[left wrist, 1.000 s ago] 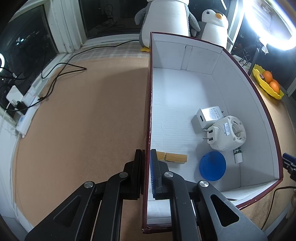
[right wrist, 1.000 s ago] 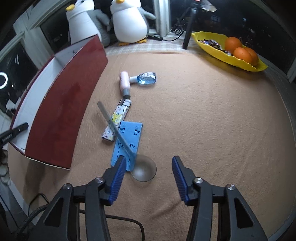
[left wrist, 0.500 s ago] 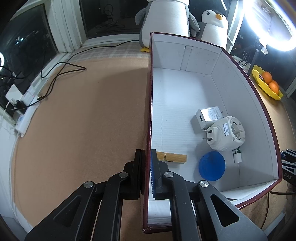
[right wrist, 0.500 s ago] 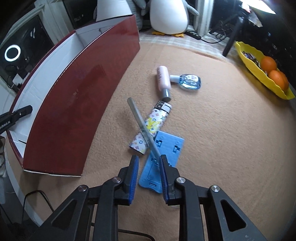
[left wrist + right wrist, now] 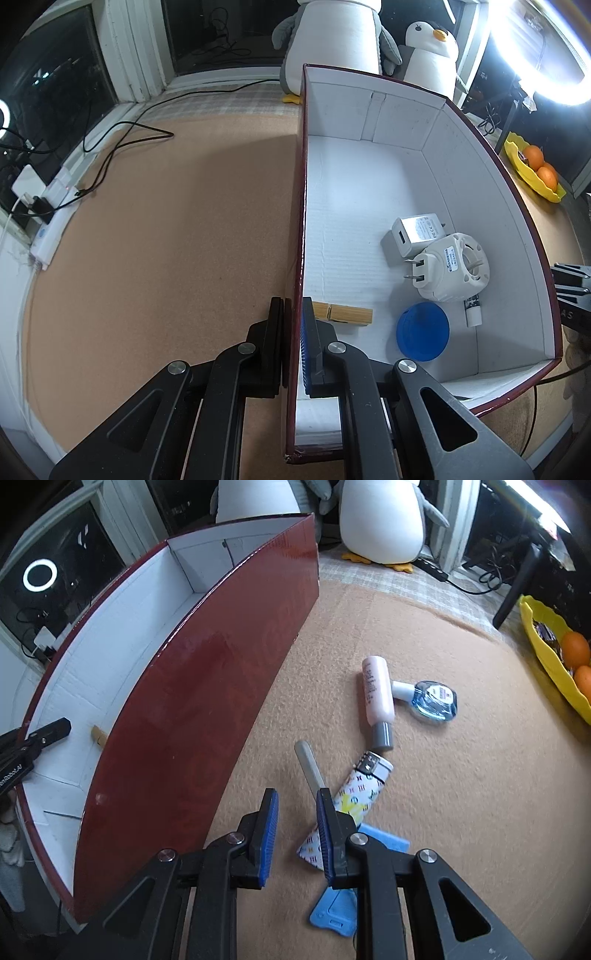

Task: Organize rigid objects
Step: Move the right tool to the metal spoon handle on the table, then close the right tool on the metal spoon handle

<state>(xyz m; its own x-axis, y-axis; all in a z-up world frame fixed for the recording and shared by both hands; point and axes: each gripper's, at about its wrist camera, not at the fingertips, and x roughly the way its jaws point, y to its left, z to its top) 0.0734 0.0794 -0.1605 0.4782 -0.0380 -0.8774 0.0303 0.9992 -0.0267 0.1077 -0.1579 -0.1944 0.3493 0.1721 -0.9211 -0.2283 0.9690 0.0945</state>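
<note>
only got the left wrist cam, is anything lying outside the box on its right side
Observer: Yes, a pink bottle lies on the blanket beside the box, with its grey cap toward the right gripper.
Operator: anything next to it
Observer: A small blue glass bottle lies there, its white cap pointing at the pink bottle's side.
Operator: whats closest to the right fingers
Observer: A grey stick runs up to the tip of one finger, beside a patterned lighter. I cannot tell whether it is gripped.
</note>
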